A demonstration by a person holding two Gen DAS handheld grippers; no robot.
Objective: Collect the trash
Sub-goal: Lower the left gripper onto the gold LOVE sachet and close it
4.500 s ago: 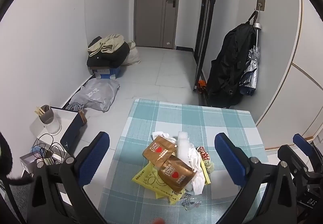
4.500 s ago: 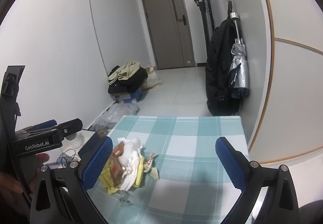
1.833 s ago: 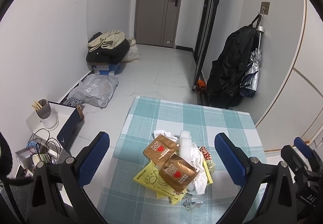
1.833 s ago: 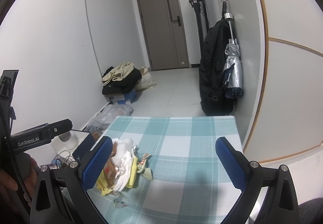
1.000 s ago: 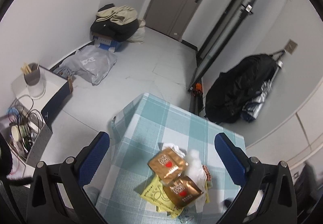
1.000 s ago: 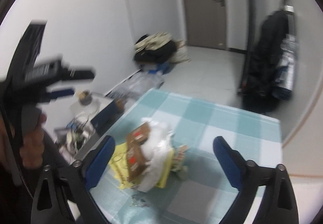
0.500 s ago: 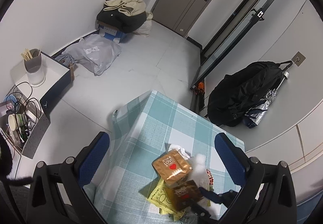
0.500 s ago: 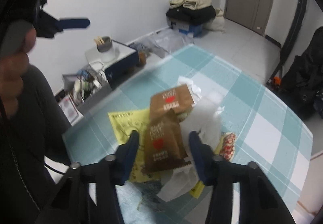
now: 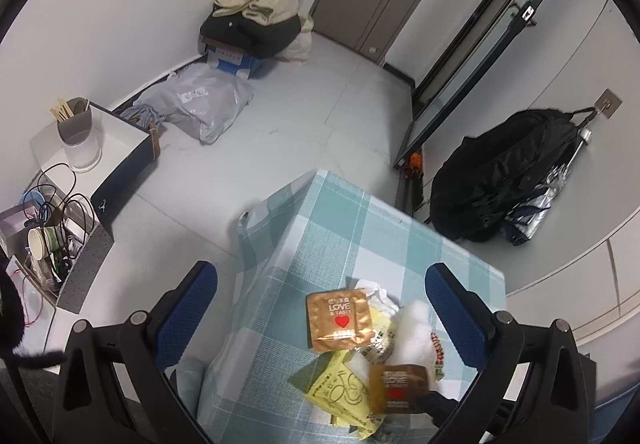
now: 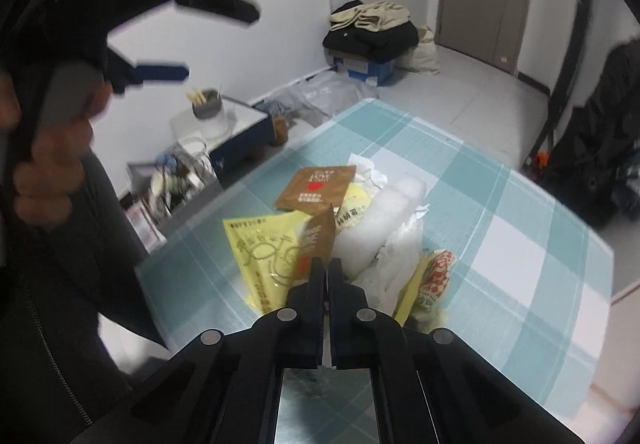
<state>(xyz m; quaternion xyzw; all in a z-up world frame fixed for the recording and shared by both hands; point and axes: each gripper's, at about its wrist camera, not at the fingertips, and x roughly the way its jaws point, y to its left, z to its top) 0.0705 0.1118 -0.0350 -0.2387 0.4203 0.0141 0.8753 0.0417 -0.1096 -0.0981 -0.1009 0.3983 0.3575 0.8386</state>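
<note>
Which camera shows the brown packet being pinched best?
The left wrist view: the pinched brown packet faces it flat, heart label readable, with the right gripper entering at its corner. The right wrist view shows it edge-on, foreshortened and blurred between the closed fingers.

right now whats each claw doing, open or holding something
Left claw: open, holding nothing, raised above the table.
Right claw: closed on the darker brown sachet from the trash pile.

Left gripper (image 10: 160, 39) motion-blurred; yellow wrapper (image 10: 264, 256) partly hidden under brown sachet (image 10: 316, 244).
</note>
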